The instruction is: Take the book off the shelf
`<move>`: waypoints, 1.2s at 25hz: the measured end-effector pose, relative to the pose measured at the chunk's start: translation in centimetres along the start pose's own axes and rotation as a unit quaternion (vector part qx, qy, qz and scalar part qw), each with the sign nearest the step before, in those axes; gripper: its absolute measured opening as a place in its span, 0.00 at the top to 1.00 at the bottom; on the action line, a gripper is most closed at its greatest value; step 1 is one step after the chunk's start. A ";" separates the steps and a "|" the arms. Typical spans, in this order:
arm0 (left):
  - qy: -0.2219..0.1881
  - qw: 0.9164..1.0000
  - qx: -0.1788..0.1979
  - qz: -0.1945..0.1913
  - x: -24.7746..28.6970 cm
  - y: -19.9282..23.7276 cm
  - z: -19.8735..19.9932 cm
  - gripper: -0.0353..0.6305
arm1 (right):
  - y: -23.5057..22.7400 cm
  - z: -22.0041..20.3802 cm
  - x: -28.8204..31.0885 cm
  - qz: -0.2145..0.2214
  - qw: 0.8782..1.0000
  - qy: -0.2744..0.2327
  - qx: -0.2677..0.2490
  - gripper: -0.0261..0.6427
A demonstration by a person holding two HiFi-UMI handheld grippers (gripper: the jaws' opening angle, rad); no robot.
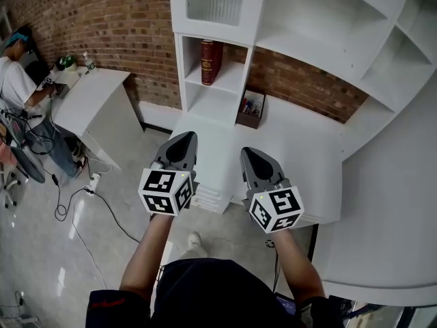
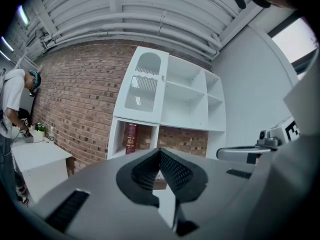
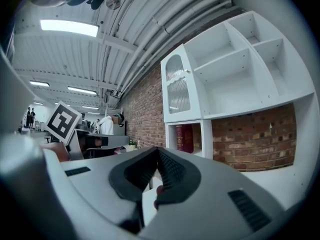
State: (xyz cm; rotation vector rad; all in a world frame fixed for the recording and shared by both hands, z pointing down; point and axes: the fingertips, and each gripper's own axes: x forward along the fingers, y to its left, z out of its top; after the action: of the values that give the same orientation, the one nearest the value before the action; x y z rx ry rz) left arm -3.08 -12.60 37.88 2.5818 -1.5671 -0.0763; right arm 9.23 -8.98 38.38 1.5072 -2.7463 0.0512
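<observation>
A dark red book (image 1: pixel 211 61) stands upright in the low narrow compartment of the white shelf unit (image 1: pixel 225 80), against its left wall. It also shows in the left gripper view as the book (image 2: pixel 130 138) and in the right gripper view as the book (image 3: pixel 184 138). My left gripper (image 1: pixel 183 139) and right gripper (image 1: pixel 249 155) hover side by side over the white desk (image 1: pixel 307 149), well short of the book. Both are shut with nothing between the jaws, as seen on the left gripper (image 2: pixel 160 152) and right gripper (image 3: pixel 158 152).
A small brown box of pens (image 1: pixel 250 108) sits on the desk under the shelf. Left of the shelf stands another white table (image 1: pixel 89 98) with a seated person (image 1: pixel 15 80) at it. Cables (image 1: pixel 82 195) trail on the floor. A brick wall (image 1: pixel 116 19) runs behind.
</observation>
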 end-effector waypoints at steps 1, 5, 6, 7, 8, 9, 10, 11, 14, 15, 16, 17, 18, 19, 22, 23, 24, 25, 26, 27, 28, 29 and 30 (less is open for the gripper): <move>0.000 1.000 -0.001 -0.003 0.4 0.2 0.1 0.93 | -0.2 0.1 0.5 -0.003 1.000 0.000 -0.001 0.94; 0.001 1.000 -0.003 -0.014 1.7 1.5 0.5 0.93 | -0.4 0.5 2.4 -0.010 1.000 0.002 -0.003 0.94; 0.001 1.000 -0.002 -0.017 2.0 1.8 0.6 0.93 | -0.5 0.6 3.0 -0.012 1.000 0.004 -0.005 0.94; 0.000 1.000 0.000 -0.023 2.3 1.9 0.7 0.93 | -0.6 0.7 3.6 -0.016 1.000 0.005 -0.006 0.94; 0.000 1.000 0.003 -0.029 2.6 2.1 0.8 0.93 | -0.6 0.8 4.1 -0.019 1.000 0.004 -0.007 0.94; -0.001 0.999 0.005 -0.036 2.8 2.1 0.9 0.93 | -0.6 1.0 4.6 -0.020 1.000 0.000 -0.007 0.94; -0.003 0.999 0.004 -0.042 2.9 2.3 1.0 0.93 | -0.4 1.1 5.1 -0.021 1.000 -0.004 -0.005 0.94; -0.004 0.999 0.001 -0.047 3.1 2.5 1.0 0.93 | -0.3 1.3 5.5 -0.021 1.000 -0.008 -0.005 0.94; -0.007 0.998 -0.003 -0.057 3.5 3.4 1.4 0.93 | 0.2 1.5 7.0 -0.023 1.000 -0.007 -0.008 0.94; -0.007 0.998 -0.003 -0.059 3.6 3.7 1.5 0.93 | 0.2 1.6 7.5 -0.024 1.000 -0.005 -0.009 0.94; -0.007 0.998 -0.004 -0.061 3.7 4.0 1.5 0.93 | 0.3 1.6 8.0 -0.025 1.000 -0.004 -0.008 0.94; -0.007 0.998 -0.005 -0.063 3.8 4.4 1.5 0.93 | 0.5 1.6 8.4 -0.027 1.000 -0.004 -0.008 0.94; -0.008 0.998 -0.007 -0.064 3.8 4.9 1.5 0.93 | 0.7 1.7 8.9 -0.027 1.000 -0.006 -0.009 0.94; -0.008 0.998 -0.008 -0.066 3.9 5.3 1.4 0.93 | 1.0 1.7 9.2 -0.025 1.000 -0.009 -0.013 0.94; -0.008 0.998 -0.012 -0.067 3.9 6.5 1.1 0.93 | 2.3 1.6 10.2 -0.013 1.000 -0.015 -0.022 0.94; -0.007 0.998 -0.015 -0.066 3.9 6.8 1.0 0.93 | 2.6 1.5 10.5 -0.011 1.000 -0.015 -0.021 0.94; -0.007 0.998 -0.017 -0.066 3.9 7.0 0.9 0.93 | 2.8 1.4 10.7 -0.011 1.000 -0.014 -0.020 0.94; -0.006 0.998 -0.018 -0.066 3.9 7.2 0.9 0.93 | 2.9 1.4 10.9 -0.012 1.000 -0.013 -0.020 0.94; -0.006 0.998 -0.019 -0.067 3.9 7.3 0.8 0.93 | 2.9 1.3 11.0 -0.013 1.000 -0.012 -0.019 0.94; -0.005 0.998 -0.019 -0.068 4.0 7.4 0.8 0.93 | 2.8 1.3 11.1 -0.014 1.000 -0.012 -0.018 0.94; -0.005 0.997 -0.019 -0.068 4.1 7.5 0.8 0.93 | 2.7 1.2 11.2 -0.016 1.000 -0.012 -0.017 0.94; -0.006 0.997 -0.020 -0.068 4.2 7.6 0.8 0.93 | 2.6 1.2 11.3 -0.017 1.000 -0.013 -0.016 0.94; -0.007 0.998 -0.022 -0.067 4.3 7.8 0.8 0.93 | 2.5 1.2 11.4 -0.018 1.000 -0.013 -0.016 0.94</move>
State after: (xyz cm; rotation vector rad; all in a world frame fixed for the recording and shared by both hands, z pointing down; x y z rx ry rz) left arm -8.06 -20.04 38.20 2.6551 -1.3795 -0.1393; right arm 0.99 -17.31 37.40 1.5607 -2.7243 -0.0124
